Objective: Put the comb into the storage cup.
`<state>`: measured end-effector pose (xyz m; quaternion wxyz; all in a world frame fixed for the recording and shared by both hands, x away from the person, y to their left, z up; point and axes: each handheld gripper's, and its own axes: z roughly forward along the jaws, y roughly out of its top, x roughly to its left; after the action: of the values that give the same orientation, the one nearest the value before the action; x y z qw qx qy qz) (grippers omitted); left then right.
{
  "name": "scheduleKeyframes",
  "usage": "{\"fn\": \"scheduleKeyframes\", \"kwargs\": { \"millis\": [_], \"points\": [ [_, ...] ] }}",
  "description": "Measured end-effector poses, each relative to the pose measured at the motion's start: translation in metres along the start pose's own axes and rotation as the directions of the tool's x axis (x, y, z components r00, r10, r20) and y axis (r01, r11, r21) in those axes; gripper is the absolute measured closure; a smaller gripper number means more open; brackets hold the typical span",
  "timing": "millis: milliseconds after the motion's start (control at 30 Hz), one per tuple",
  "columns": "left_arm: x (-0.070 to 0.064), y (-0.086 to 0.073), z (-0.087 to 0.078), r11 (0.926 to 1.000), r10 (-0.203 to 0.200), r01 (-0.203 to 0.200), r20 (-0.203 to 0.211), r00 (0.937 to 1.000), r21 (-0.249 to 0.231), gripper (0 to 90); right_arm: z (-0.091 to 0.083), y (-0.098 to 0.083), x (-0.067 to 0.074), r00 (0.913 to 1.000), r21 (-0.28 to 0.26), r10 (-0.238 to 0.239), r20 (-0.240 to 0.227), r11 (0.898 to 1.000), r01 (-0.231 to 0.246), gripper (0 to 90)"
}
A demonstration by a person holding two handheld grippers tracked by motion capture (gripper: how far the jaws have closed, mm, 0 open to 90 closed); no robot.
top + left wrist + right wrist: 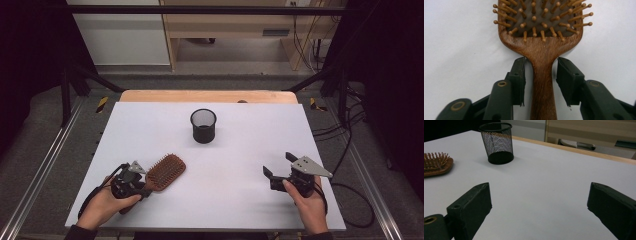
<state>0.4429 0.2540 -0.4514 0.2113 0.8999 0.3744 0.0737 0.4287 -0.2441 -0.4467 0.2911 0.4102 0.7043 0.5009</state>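
Near the front left corner of the white tabletop (240, 150), well short of the black mesh cup (203, 125), lay the wooden hairbrush (165, 171), bristles up. Its handle ran between the left claw (541, 75)'s jaws, which stood partly open with narrow gaps to the wood on either side. Across from the cup, the right claw (281, 165) hung wide open, holding nothing.

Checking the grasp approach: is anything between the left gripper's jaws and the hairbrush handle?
Nothing visible. The left gripper straddles the hairbrush handle, with only thin gaps of bare table beside each pad.
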Motion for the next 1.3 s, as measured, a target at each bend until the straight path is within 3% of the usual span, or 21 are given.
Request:
{"fn": "scheduleKeyframes", "kwargs": {
  "millis": [567,867,1300],
  "points": [
    [-0.0052,0.0013,0.0018,0.9991,0.036,-0.035,-0.031,0.9989,0.024,64.0,0.0020,-0.0007,0.0019,0.9999,0.020,-0.010,-0.009,1.000,0.011,5.6],
    [-0.0073,0.0036,0.0025,0.9975,0.063,-0.062,-0.036,0.9973,0.035,72.5,0.0021,-0.0009,0.0019,0.9999,0.023,-0.008,-0.010,1.000,0.009,5.7],
    [-0.0067,-0.0052,0.0022,0.9955,0.056,-0.059,-0.041,0.9976,-0.073,72.7,0.0018,-0.0007,0.0011,0.9999,0.015,0.001,-0.010,1.000,-0.001,5.7]
  ]
}}
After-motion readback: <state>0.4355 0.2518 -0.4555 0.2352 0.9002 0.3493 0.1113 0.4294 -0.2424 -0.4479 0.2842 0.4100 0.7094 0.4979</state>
